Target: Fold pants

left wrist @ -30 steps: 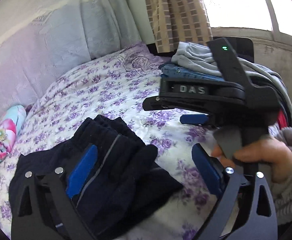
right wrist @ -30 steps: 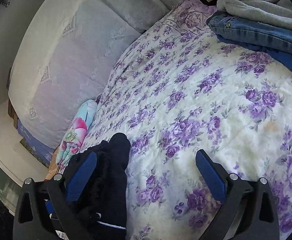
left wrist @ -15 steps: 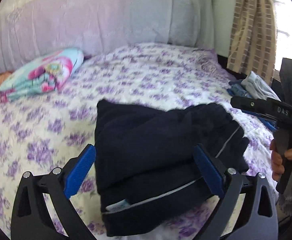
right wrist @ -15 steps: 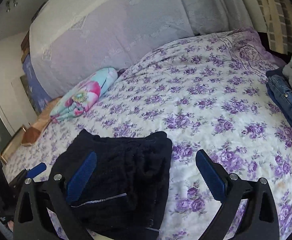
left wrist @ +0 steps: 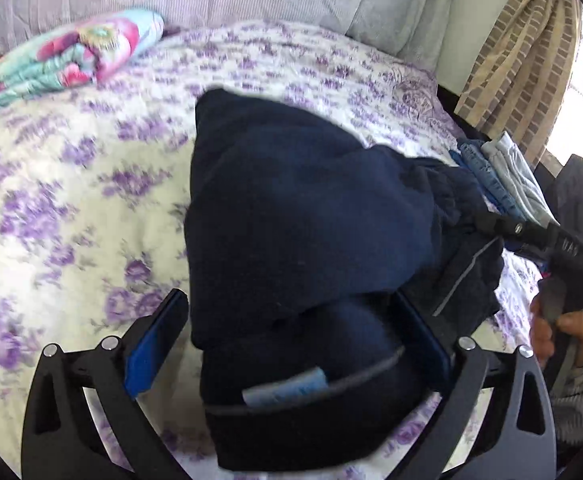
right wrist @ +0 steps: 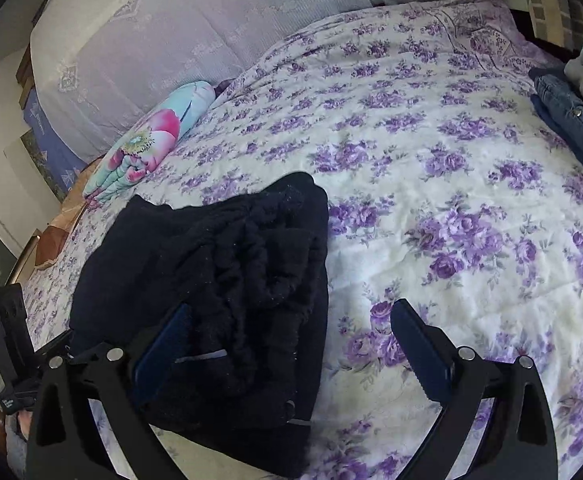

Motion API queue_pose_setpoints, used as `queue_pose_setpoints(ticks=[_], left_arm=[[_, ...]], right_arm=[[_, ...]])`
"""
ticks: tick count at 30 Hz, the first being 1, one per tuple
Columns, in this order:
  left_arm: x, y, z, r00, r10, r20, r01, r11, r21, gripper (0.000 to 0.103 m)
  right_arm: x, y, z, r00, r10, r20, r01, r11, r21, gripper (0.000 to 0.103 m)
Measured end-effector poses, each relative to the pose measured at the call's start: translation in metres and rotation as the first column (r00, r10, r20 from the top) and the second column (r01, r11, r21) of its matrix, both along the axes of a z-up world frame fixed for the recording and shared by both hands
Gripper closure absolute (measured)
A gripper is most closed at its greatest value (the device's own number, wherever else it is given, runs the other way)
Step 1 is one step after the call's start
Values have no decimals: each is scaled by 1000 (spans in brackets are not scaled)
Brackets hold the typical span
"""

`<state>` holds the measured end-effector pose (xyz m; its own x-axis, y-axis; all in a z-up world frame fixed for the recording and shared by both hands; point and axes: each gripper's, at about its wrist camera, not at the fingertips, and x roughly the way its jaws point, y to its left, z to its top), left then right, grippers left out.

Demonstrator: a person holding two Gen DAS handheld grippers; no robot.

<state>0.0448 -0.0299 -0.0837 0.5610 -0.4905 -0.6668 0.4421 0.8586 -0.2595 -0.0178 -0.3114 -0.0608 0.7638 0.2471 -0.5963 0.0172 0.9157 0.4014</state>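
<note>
1. Straddling the near end of the folded pants [left wrist: 311, 240], the left claw [left wrist: 287, 344] stands wide; its jaws have just been opening, the dark bundle between them, the left pad clear of the cloth, the right pad's contact unclear.
2. Spread wide too, the right claw [right wrist: 291, 344] has its left pad against the pants' [right wrist: 219, 272] crumpled edge and its right pad over bare bed [right wrist: 431, 168].
3. The pants lie on the bed, left of the right claw's middle.
4. A hand [left wrist: 567, 332] holds the right claw at the left view's right edge.
5. Farther off: a flowered bundle [right wrist: 147, 140] by the headboard, stacked clothes [right wrist: 575, 108] at the far right.
</note>
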Motion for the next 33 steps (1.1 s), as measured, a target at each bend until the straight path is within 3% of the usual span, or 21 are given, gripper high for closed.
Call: queue_pose_setpoints(ticks=[3,7,10,12,15,18,21,25,30,33], left_arm=[[-15,12,24,995,42,87,-39,999,-38,5],[-26,12,53,986,15,169,2,995,-103,5],[-23,-14,52,980,-47,194,48,999,2,5],[-15,-30,38,985,-54,166,39,995,91,5],[-15,-47,13,979,-67,195,20,972,232,5],[-20,-50,10,975,-73,212,16,965,262,5],[-14,-44,6,981,-71,180,28,973,227,4],[-16,-41,9,979,-76,190,35,977,211,5],[-17,-7,25,986,-47,160,31,995,99,5],[-4,26,24,998,23,58,-22,1000,-16,5]], right_arm=[[3,5,35,995,47,86,-50,998,33,4],[27,28,61,971,195,142,-217,962,167,4],[52,46,56,960,252,123,-275,932,238,4],[68,48,42,970,235,67,-244,942,229,4],[88,41,10,975,222,-2,-217,955,201,4],[91,49,0,965,263,6,-262,961,87,4],[88,55,1,964,264,1,-264,964,42,4],[83,41,7,971,234,43,-237,961,141,4],[42,13,28,974,192,117,-215,951,224,4],[21,-22,19,990,127,60,-139,948,288,4]])
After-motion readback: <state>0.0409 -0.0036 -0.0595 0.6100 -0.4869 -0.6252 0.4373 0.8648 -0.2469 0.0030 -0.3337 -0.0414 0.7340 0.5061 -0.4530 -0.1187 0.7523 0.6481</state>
